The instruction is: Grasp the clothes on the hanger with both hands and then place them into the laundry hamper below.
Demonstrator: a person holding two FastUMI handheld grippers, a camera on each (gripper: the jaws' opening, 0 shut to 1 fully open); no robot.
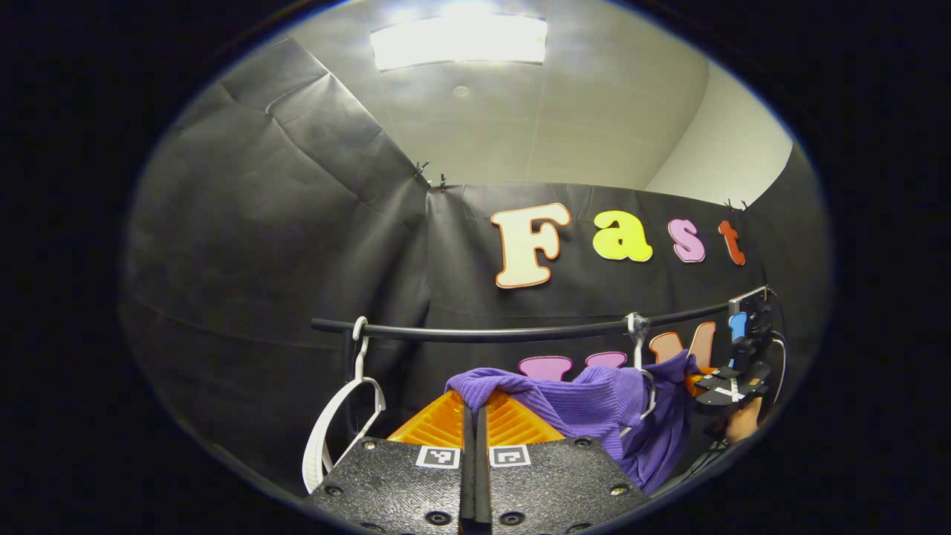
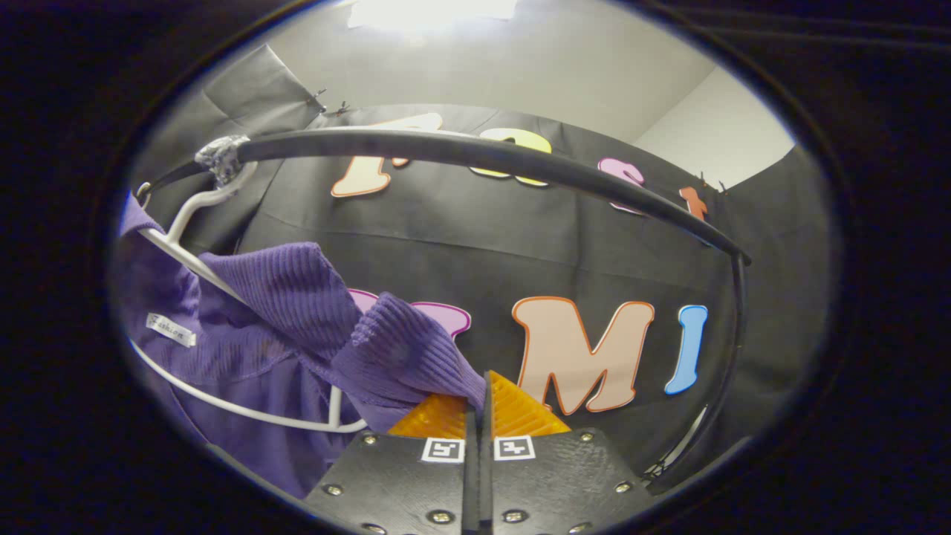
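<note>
Now purple garment [image 2: 416, 357] between right claw [image 2: 481, 401] fingers.

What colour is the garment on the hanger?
Purple garment, ribbed knit; clearest in the right gripper view.

Garment [image 2: 282, 327] draped on hanger [image 2: 186, 215], hanger hooked on rail [image 2: 475, 152], spare hanger [image 1: 334, 416] leftward

one purple garment [image 1: 594, 405], two white hangers [image 1: 338, 423], one black rail [image 1: 520, 332], two hand-held grippers [image 1: 475, 423], one ceiling light [image 1: 459, 41]
</note>
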